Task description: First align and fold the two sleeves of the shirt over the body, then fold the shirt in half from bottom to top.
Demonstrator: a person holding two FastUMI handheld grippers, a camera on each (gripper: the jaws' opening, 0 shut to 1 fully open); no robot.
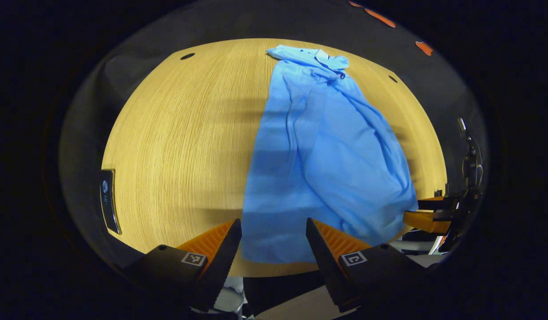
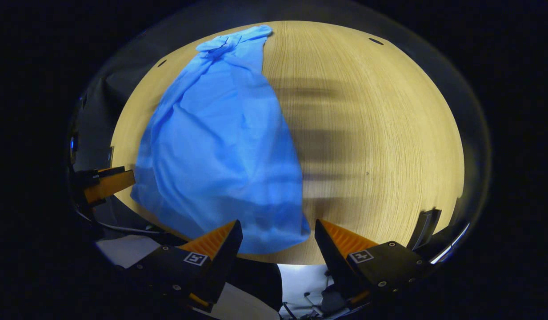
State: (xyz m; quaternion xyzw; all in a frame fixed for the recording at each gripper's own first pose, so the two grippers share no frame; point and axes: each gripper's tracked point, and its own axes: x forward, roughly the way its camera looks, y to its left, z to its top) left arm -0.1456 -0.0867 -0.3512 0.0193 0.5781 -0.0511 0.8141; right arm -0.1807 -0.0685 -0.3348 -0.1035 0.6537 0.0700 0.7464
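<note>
And here's the blue shirt (image 1: 318, 169) stretched lengthwise down the round wooden table (image 1: 176, 146), collar (image 1: 320, 60) bunched at the far edge, hem reaching right to the near rim, the cloth rumpled and narrowed with creases running along its length. In the left gripper view, the left gripper (image 1: 274, 233) hangs at the near edge with its jaws spread wide, the left part of the hem showing in the gap between them, nothing clamped. Off to the right of that view, the other gripper sits beside the shirt's lower right edge, close against the cloth. In the right gripper view, the right gripper (image 2: 278, 233) is parted wide as well, poised over the near rim with the hem's right corner just ahead of the gap, and the shirt (image 2: 220, 146) fills the left half of the table (image 2: 371, 133). A dark flat device (image 1: 108, 200) lies at the table's left edge in the left gripper view
</note>
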